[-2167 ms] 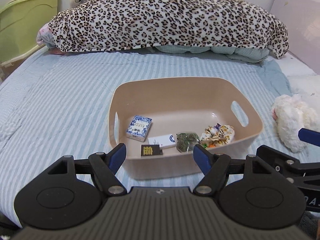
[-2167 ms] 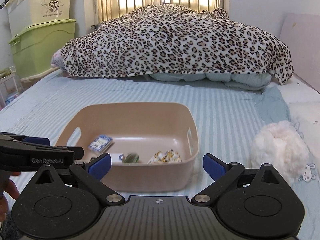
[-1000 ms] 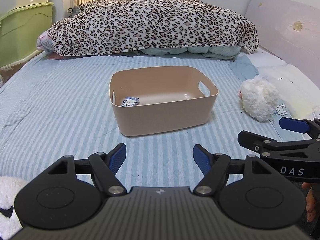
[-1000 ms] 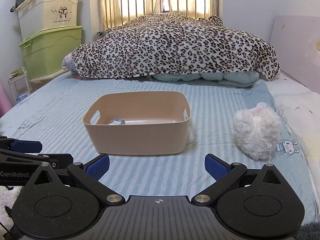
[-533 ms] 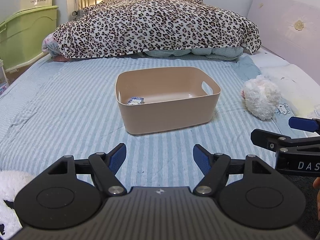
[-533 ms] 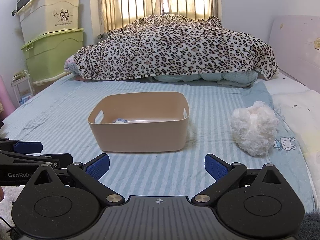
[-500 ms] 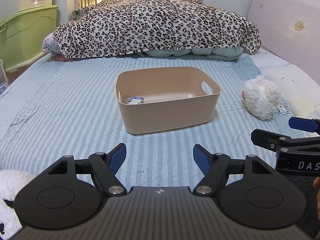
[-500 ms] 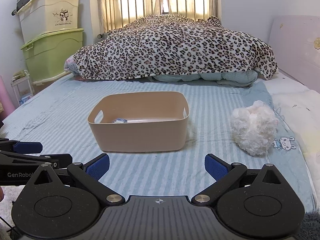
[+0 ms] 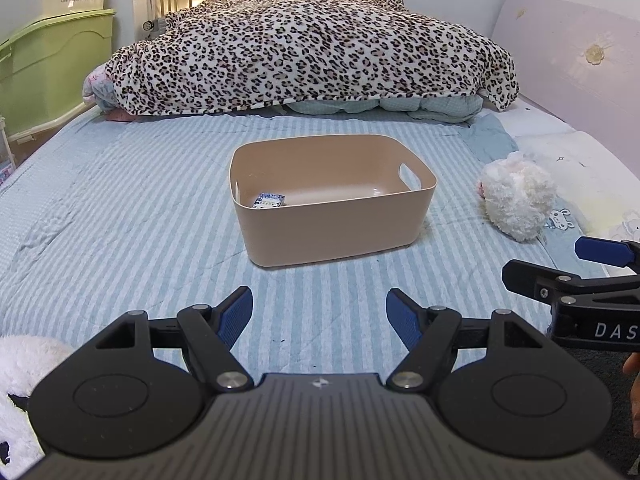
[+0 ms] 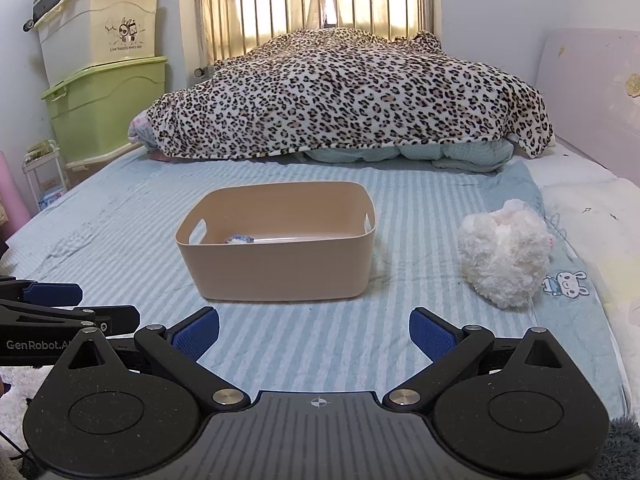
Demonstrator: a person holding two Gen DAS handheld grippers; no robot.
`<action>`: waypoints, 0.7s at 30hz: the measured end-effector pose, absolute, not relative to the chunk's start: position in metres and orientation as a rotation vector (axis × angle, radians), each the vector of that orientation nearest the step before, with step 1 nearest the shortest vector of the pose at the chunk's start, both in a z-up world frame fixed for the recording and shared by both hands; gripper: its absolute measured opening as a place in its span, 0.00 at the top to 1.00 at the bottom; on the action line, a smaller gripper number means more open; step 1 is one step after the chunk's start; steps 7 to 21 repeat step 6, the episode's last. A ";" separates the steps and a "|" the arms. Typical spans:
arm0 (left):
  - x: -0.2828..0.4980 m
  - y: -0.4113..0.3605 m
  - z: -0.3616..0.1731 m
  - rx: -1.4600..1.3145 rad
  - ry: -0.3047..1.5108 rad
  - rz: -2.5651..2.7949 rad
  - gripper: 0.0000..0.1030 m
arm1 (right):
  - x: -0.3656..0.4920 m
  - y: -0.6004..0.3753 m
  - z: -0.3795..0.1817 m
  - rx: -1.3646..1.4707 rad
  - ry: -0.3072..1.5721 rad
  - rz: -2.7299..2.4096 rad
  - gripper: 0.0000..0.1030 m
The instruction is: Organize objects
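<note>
Beige bin (image 9: 332,224), small box (image 9: 269,200) inside half hidden by wall

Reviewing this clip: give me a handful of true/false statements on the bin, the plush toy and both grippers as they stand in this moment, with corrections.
1. The tan bin sits on the striped bedsheet. True.
2. The left gripper is shut on a box. False: it is open with nothing between its fingers.
3. The white plush toy lies inside the bin. False: it lies on the bed, to the bin's right and apart from it.
4. A small blue-and-white box is in the bin. True.
5. The right gripper is open and empty. True.
</note>
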State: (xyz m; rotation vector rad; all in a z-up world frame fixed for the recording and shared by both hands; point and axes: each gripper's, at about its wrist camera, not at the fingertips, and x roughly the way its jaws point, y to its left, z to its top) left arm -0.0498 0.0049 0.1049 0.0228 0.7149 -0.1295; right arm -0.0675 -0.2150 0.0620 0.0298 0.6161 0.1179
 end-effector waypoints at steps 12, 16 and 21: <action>-0.049 0.004 0.106 0.020 0.713 -0.130 0.27 | -0.066 -0.214 0.062 0.033 0.619 0.124 0.00; -0.049 0.004 0.106 0.020 0.713 -0.130 0.27 | -0.066 -0.214 0.062 0.033 0.619 0.124 0.00; -0.049 0.004 0.106 0.020 0.713 -0.130 0.27 | -0.066 -0.214 0.062 0.033 0.619 0.124 0.00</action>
